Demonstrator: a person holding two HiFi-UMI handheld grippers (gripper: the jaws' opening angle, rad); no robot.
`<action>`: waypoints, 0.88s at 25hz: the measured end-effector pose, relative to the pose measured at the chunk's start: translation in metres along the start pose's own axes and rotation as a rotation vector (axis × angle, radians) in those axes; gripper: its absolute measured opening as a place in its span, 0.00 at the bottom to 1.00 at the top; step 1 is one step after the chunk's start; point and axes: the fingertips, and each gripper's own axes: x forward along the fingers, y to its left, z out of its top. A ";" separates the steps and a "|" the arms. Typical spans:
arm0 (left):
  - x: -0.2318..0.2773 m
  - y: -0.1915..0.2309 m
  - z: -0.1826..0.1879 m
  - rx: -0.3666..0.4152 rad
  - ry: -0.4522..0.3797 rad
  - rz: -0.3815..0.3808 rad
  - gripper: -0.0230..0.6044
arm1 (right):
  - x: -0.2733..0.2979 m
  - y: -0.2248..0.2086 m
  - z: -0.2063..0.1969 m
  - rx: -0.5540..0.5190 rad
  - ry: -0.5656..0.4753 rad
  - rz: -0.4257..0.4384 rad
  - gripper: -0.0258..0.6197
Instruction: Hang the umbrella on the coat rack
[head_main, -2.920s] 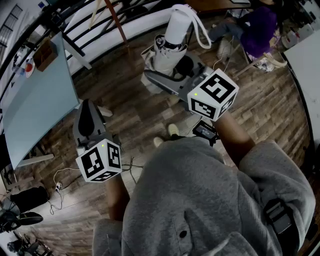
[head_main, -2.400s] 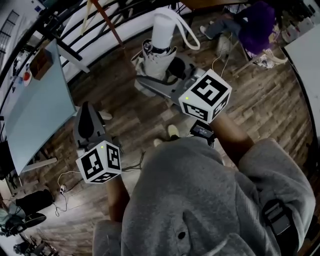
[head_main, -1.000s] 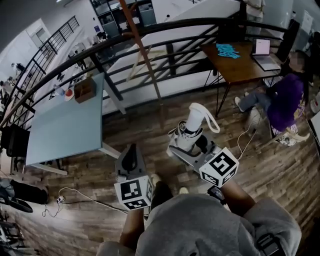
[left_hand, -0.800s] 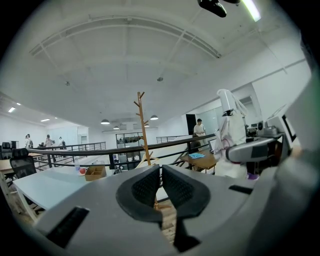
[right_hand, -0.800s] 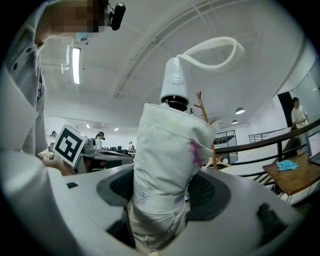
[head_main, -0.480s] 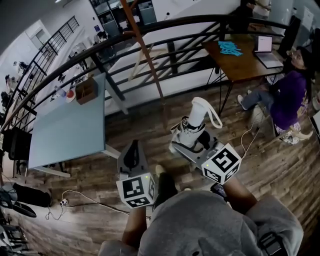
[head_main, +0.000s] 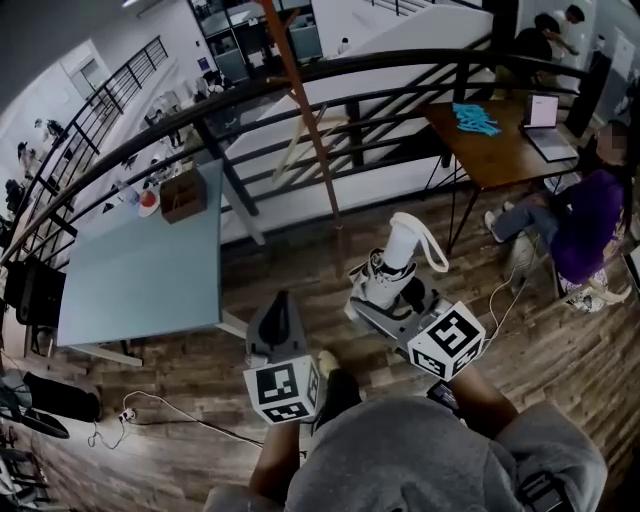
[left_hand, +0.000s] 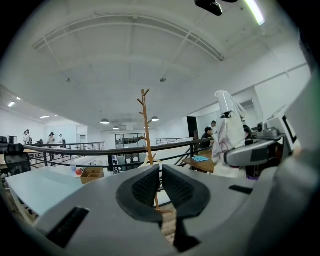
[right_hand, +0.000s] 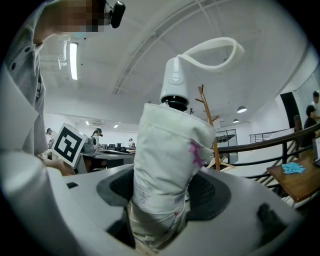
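The right gripper (head_main: 383, 297) (right_hand: 160, 202) is clamping the folded white fabric umbrella (head_main: 378, 283) (right_hand: 167, 150) round the lower part of its bundled canopy, with both dark ribbed pads pressing into the cloth. The umbrella's long axis is running straight out along the jaws. Its smooth white handle and looped white strap are pointing away from the gripper, upward and forward toward the black metal railing (head_main: 400, 72). In the right gripper view it is standing nearly upright, strap topmost.

The left gripper (head_main: 277, 322) (left_hand: 160, 186) is hanging beside it, well apart from the umbrella. Its jaws are drawn nearly together on nothing, leaving only a thin slit between them.

The slim reddish-brown wooden coat rack (head_main: 305, 115) (left_hand: 146, 127) (right_hand: 210, 122) is standing ahead by the railing, beyond the umbrella and apart from it. Its pegs are branching off near the top.
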 end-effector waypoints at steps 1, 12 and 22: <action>0.006 0.006 0.000 -0.002 0.002 0.000 0.08 | 0.009 -0.002 0.001 -0.003 0.006 0.003 0.51; 0.074 0.065 0.015 -0.013 -0.005 -0.008 0.08 | 0.096 -0.035 0.030 -0.014 -0.003 0.019 0.51; 0.121 0.131 0.021 -0.040 -0.005 0.017 0.08 | 0.183 -0.046 0.048 -0.039 0.016 0.062 0.51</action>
